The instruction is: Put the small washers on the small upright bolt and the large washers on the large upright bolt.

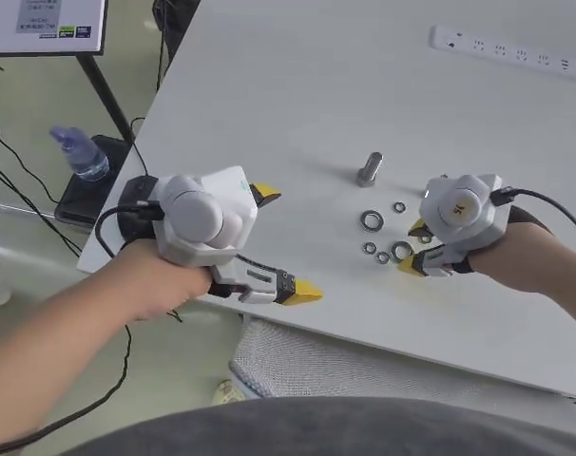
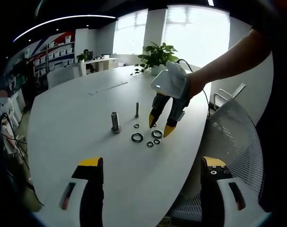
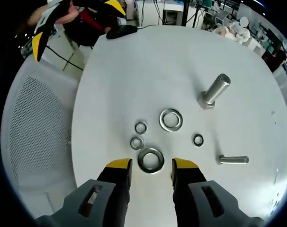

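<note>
from the right gripper (image 3: 151, 171) with parted jaws, free lane toward 12 o'clock, blocked just ahead by a large washer (image 3: 140, 161). past it, a tight cluster: two small washers (image 3: 132, 143) toward 11, second large washer (image 3: 161, 120) at 12, third small washer (image 3: 194, 140) toward 1. large bolt (image 3: 213, 91) upright at 1 o'clock, small bolt (image 3: 233, 160) at 3. broad bare table (image 3: 134, 66) beyond, from 10 to 12. in the head view, left gripper (image 1: 288, 242) well apart at 9 o'clock of the washers, bare tabletop between.

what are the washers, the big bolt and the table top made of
The washers and the large bolt look like steel, perhaps zinc-plated: silver-grey with bright glints. The table top looks like matte white laminate, smooth and even; painted board is possible.
</note>
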The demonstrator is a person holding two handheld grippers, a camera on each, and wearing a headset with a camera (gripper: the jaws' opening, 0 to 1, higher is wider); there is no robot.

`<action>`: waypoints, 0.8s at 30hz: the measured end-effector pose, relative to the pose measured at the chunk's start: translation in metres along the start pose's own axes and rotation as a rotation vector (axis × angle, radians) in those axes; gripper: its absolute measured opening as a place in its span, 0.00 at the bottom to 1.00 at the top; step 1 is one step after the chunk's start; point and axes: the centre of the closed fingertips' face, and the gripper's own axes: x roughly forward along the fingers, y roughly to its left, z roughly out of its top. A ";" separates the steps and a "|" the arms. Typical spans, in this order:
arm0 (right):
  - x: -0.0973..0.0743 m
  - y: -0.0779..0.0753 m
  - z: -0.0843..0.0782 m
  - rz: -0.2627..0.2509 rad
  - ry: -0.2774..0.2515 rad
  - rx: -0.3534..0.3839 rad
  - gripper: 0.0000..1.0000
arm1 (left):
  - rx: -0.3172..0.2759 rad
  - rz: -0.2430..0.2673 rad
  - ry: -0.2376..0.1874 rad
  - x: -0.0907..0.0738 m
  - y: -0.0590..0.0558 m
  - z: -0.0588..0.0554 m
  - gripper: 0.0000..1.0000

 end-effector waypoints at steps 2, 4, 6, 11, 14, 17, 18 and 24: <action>0.001 0.000 -0.001 -0.001 0.009 -0.005 0.34 | -0.004 -0.002 -0.001 0.000 0.001 0.000 0.84; 0.002 0.000 -0.001 -0.002 0.013 -0.006 0.33 | -0.001 -0.002 0.000 0.000 0.002 0.000 0.84; 0.003 0.000 -0.001 0.000 0.019 -0.009 0.33 | -0.002 -0.003 0.003 0.000 0.002 -0.001 0.83; 0.006 -0.005 -0.003 -0.013 0.028 -0.026 0.31 | -0.010 -0.015 0.004 0.000 0.000 -0.002 0.83; 0.005 -0.003 -0.003 -0.017 0.029 -0.026 0.30 | -0.005 -0.021 0.009 0.001 -0.001 -0.003 0.82; 0.005 0.000 -0.003 -0.013 0.021 -0.045 0.28 | -0.011 -0.024 0.003 0.002 -0.002 -0.002 0.82; 0.005 0.001 -0.003 -0.013 0.017 -0.045 0.27 | -0.011 -0.024 0.001 0.002 -0.002 -0.002 0.82; 0.005 0.001 -0.002 -0.010 0.041 -0.028 0.27 | -0.004 -0.023 -0.003 0.003 -0.002 0.002 0.81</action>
